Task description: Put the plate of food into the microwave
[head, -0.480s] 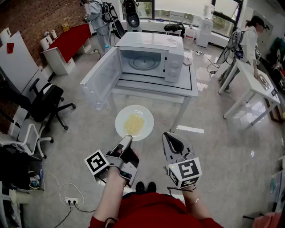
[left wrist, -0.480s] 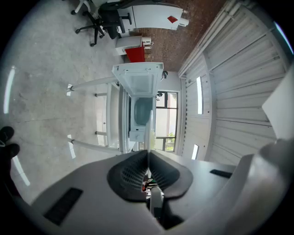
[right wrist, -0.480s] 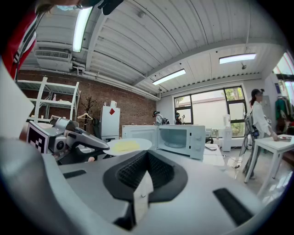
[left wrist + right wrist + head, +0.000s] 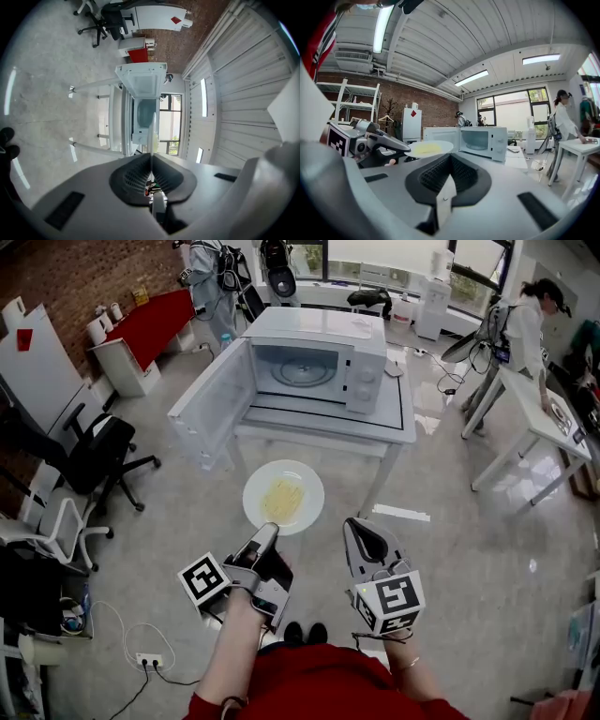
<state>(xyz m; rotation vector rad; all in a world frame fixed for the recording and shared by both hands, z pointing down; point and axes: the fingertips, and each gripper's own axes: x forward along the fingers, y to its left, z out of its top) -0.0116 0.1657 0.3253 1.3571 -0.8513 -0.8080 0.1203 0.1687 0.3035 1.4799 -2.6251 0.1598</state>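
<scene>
A white plate (image 4: pixel 309 482) with a heap of yellow noodles (image 4: pixel 282 500) hangs level over the floor in front of the white table (image 4: pixel 398 427). My left gripper (image 4: pixel 267 533) is shut on the plate's near rim. In the left gripper view the plate (image 4: pixel 152 133) shows edge-on between the pads. The white microwave (image 4: pixel 319 352) stands on the table with its door (image 4: pixel 211 404) swung open to the left and its cavity bare. My right gripper (image 4: pixel 361 529) hovers just right of the plate, shut and holding nothing. The right gripper view shows the plate (image 4: pixel 429 148) and the microwave (image 4: pixel 480 140) ahead.
Office chairs (image 4: pixel 94 456) stand at the left and a red-topped table (image 4: pixel 155 320) at the back left. At the right a person (image 4: pixel 525 329) works at a white table (image 4: pixel 530 418). Another person (image 4: pixel 206 277) stands behind the microwave. A power strip (image 4: pixel 150 660) lies on the floor.
</scene>
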